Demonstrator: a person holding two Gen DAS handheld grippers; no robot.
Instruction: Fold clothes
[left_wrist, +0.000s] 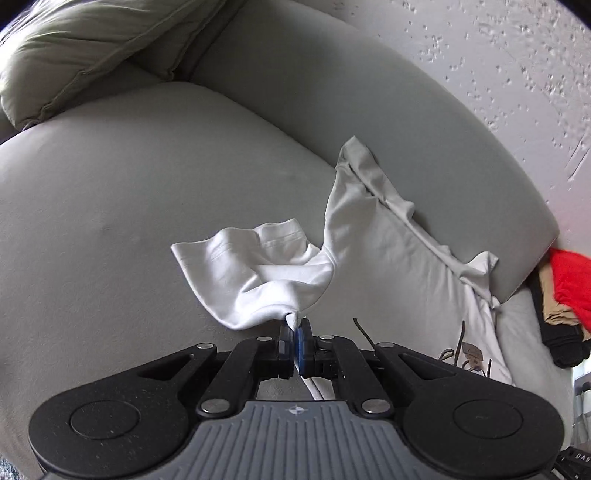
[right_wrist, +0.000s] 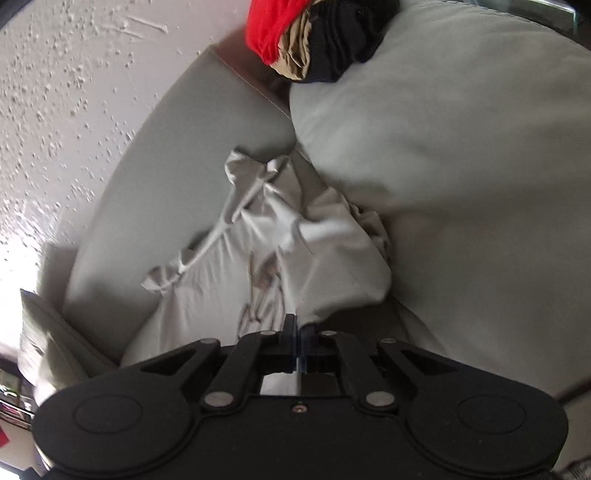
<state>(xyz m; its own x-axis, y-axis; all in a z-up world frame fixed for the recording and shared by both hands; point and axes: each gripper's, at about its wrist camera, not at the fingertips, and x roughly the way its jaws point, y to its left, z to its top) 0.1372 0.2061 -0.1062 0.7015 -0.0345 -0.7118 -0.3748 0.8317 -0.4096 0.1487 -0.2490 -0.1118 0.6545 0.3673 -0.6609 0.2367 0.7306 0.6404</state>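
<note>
A white T-shirt (left_wrist: 376, 236) with a brown print lies crumpled on a grey sofa seat, its top edge bunched against the backrest. In the left wrist view, my left gripper (left_wrist: 295, 325) is shut on a pinched corner of a sleeve (left_wrist: 255, 273), which is lifted off the cushion. In the right wrist view, the same white T-shirt (right_wrist: 229, 266) spreads ahead, blurred by motion. My right gripper (right_wrist: 297, 325) is shut on a fold of its fabric near the print (right_wrist: 264, 284).
A pile of folded clothes (right_wrist: 314, 33), red, tan and black, sits at the sofa's far end; this clothes pile (left_wrist: 565, 295) also shows in the left wrist view. A pale green pillow (left_wrist: 92, 48) rests at the opposite end. A textured white wall (left_wrist: 498, 66) rises behind the backrest (left_wrist: 369, 99).
</note>
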